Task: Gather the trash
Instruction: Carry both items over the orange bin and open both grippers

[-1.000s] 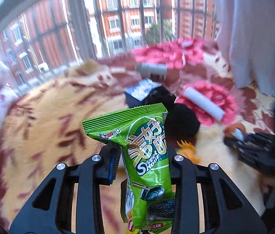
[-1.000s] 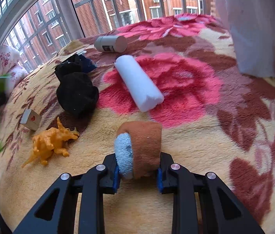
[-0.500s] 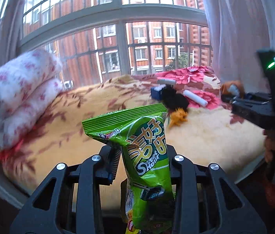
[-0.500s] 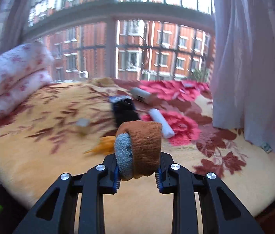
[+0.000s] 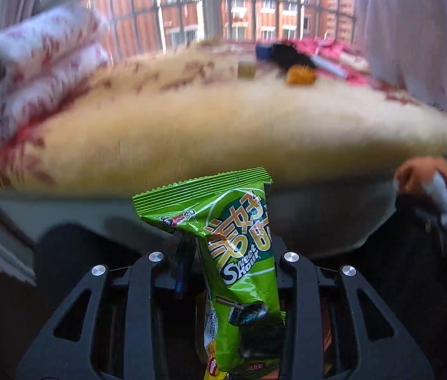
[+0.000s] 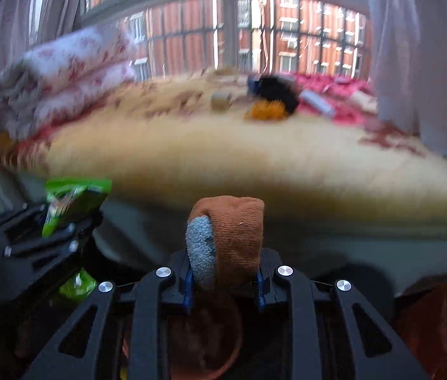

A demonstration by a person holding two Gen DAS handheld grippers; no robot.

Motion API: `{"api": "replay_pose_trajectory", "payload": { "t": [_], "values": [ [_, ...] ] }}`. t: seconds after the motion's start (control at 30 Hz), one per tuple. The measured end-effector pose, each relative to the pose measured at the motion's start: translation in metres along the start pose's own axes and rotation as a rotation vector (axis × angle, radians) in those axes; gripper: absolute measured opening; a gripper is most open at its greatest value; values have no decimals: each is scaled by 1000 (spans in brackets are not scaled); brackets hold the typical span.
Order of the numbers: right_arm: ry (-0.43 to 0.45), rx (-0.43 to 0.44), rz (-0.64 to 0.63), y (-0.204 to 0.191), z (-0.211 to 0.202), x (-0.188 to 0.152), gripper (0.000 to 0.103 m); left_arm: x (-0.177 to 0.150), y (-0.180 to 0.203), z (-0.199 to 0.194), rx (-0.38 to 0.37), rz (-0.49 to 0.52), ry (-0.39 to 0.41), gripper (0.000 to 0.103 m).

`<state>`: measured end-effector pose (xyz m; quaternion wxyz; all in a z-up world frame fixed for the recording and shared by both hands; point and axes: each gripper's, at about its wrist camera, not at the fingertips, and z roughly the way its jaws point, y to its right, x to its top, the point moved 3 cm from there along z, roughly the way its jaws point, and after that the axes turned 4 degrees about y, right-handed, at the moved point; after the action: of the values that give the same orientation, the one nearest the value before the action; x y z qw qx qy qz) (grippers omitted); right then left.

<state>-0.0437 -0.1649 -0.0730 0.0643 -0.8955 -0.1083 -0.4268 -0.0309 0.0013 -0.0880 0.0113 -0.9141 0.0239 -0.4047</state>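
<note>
Two loads are in hand: the left gripper (image 5: 228,264) is clenched on a green snack bag (image 5: 236,240), long axis upright between the jaws, and the right gripper (image 6: 225,280) is clamped on a rolled brown sock (image 6: 233,237). Both hang off the near edge of the bed (image 6: 255,158), well apart from the far clutter: orange toy (image 6: 266,110), black bundle (image 6: 277,90). No bin is visible; whatever lies below the jaws is dark and blurred, so drop direction cannot be judged.

snack bag (image 5: 223,240): green | sock (image 6: 229,237): orange-brown, grey toe | blanket (image 6: 255,155): cream, red floral
</note>
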Motion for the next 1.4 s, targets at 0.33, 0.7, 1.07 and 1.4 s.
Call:
{"api": "replay_pose_trajectory", "payload": {
  "t": [0.33, 0.7, 1.07, 1.4],
  "values": [
    [-145, 59, 16, -8, 39, -32, 28, -26, -12, 27, -33, -45, -139, 33],
    [-220, 88, 16, -6, 56, -48, 29, -27, -10, 30, -18, -13, -150, 34],
    [-195, 92, -3, -8, 50, -47, 74, -23, -17, 18, -5, -56, -94, 89],
    [-170, 74, 21, 4, 43, -45, 74, -19, -22, 12, -12, -90, -64, 90]
  ]
}}
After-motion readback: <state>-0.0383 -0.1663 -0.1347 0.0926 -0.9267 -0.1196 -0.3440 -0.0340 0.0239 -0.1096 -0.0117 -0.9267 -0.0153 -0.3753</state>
